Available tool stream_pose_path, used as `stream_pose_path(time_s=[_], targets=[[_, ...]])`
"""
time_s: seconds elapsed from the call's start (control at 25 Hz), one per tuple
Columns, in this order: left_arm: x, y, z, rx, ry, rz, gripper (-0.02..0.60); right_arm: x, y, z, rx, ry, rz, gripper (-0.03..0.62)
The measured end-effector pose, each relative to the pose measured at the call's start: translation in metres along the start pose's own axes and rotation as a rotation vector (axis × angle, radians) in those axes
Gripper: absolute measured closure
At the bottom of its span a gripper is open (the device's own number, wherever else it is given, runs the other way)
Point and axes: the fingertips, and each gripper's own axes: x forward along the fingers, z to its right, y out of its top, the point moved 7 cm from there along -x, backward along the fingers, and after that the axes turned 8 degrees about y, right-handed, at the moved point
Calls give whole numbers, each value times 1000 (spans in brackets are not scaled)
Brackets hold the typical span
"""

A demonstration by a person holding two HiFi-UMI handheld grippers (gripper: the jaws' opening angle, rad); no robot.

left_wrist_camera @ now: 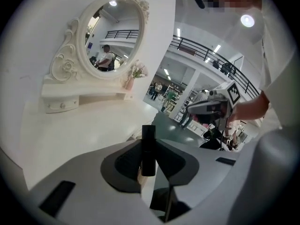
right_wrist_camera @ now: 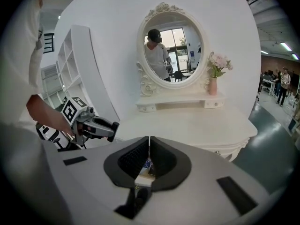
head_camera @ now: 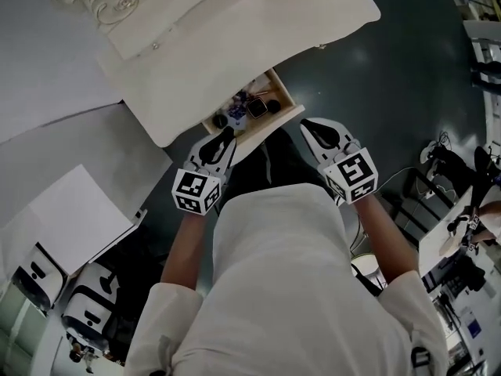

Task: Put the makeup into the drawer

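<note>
A black makeup tube (left_wrist_camera: 148, 149) stands upright between the jaws of my left gripper (left_wrist_camera: 148, 143), which is shut on it. In the head view the left gripper (head_camera: 225, 138) hangs just over the front left corner of the open drawer (head_camera: 275, 123) under the white dressing table (head_camera: 235, 30). Several small makeup items (head_camera: 254, 105) lie inside the drawer. My right gripper (head_camera: 307, 124) sits at the drawer's right front corner. Its jaws meet at the tips with nothing between them (right_wrist_camera: 149, 142), and the drawer's contents show below them.
An oval mirror (right_wrist_camera: 173, 46) in a carved frame stands at the back of the tabletop, with a pink vase of flowers (right_wrist_camera: 213, 84) beside it. A white shelf unit (right_wrist_camera: 77, 74) is to the left. White boards (head_camera: 63, 210) and cabled equipment (head_camera: 454, 171) lie on the dark floor.
</note>
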Motion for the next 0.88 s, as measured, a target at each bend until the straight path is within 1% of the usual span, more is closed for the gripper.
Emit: stream_pose_path(time_s=[0.32, 0.6, 0.88], targets=[[70, -47, -13, 56, 31, -179, 482, 18, -21, 28, 39, 36, -54, 565], [121, -86, -30, 56, 83, -320, 482, 32, -36, 44, 76, 84, -91, 565], [150, -133, -45, 64, 146, -499, 482, 44, -53, 59, 126, 115, -124, 565]])
